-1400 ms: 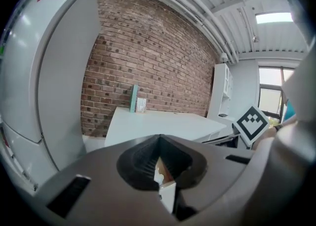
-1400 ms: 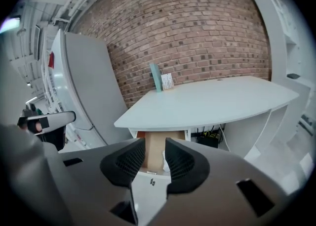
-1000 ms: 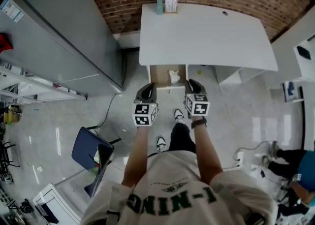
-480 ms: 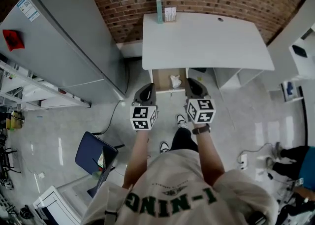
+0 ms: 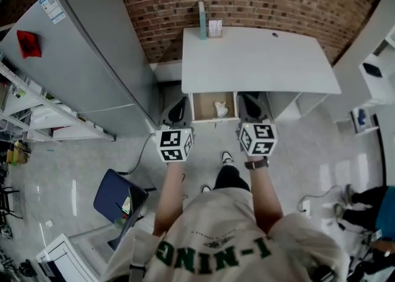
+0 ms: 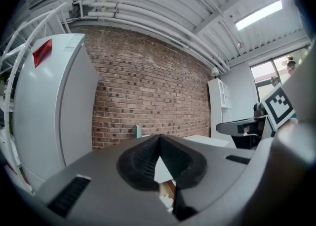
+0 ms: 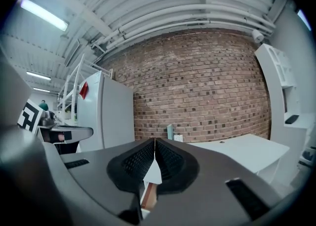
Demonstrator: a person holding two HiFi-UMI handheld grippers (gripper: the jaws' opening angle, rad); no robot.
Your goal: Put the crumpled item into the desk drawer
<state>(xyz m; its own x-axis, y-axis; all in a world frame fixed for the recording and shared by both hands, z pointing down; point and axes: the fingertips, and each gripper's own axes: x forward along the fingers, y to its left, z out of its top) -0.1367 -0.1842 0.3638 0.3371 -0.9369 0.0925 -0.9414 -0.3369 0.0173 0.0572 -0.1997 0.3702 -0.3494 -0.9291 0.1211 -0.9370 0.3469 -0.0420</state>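
Observation:
The white desk [image 5: 259,58] stands against the brick wall with its wooden drawer [image 5: 201,107] pulled open below the front edge. A crumpled white item [image 5: 220,110] lies inside the drawer, with nothing touching it. My left gripper [image 5: 178,105] hangs just left of the drawer and my right gripper [image 5: 249,102] just right of it. Both are shut with nothing between the jaws. In the left gripper view the jaws [image 6: 159,139] meet at the tip, and the crumpled item [image 6: 166,201] shows below them. The right gripper view shows its jaws [image 7: 154,142] pressed together.
A tall grey refrigerator [image 5: 92,71] stands left of the desk. A teal upright item [image 5: 202,20] and a small box [image 5: 215,28] sit at the desk's back edge. A blue chair [image 5: 117,195] is on the floor behind me at the left. White shelving [image 5: 376,65] stands at the right.
Both grippers have moved apart, from in front of the drawer to either side of it. The crumpled item stays in the drawer.

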